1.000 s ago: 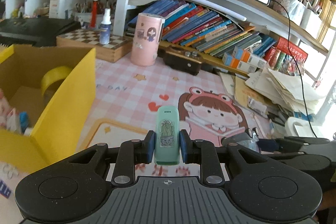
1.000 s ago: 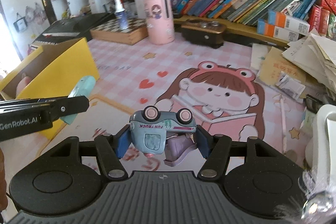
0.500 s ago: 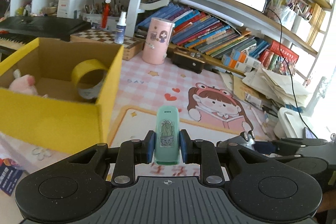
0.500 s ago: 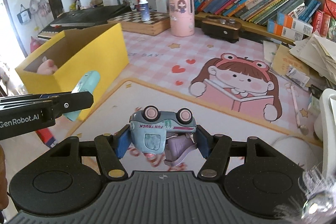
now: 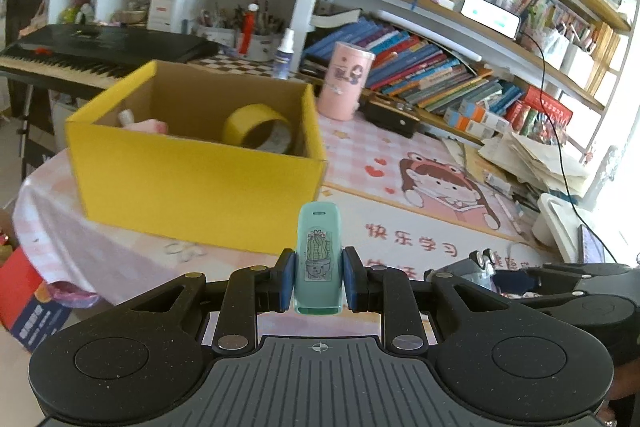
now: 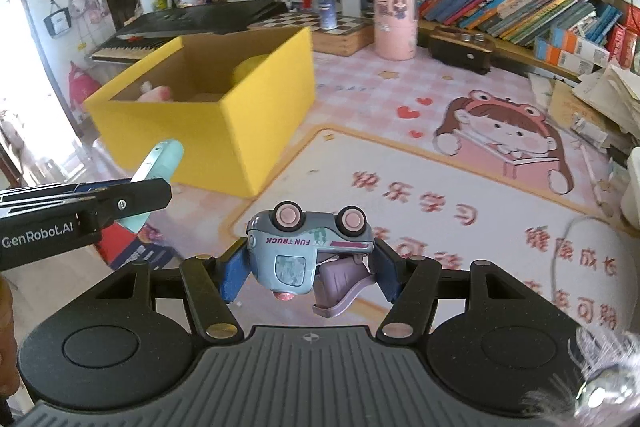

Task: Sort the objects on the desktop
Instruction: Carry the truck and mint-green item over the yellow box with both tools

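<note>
Left claw (image 5: 318, 281) clamped on a slim mint-green plastic case with rounded ends and a cactus sticker (image 5: 319, 259), held upright above the surface (image 5: 120, 259). Right claw (image 6: 308, 269) clamped on a glossy grey-blue toy truck with pink wheels (image 6: 308, 247), upside down, a mauve plastic flap hanging from it. Open yellow cardboard box with plain brown inside (image 5: 192, 179) stood on the pink checked cartoon-print mat (image 6: 460, 195), ahead of both claws. Inside it: a yellow tape roll (image 5: 258, 133) and a pink plush toy (image 5: 146, 126). Neither held object was over the box.
</note>
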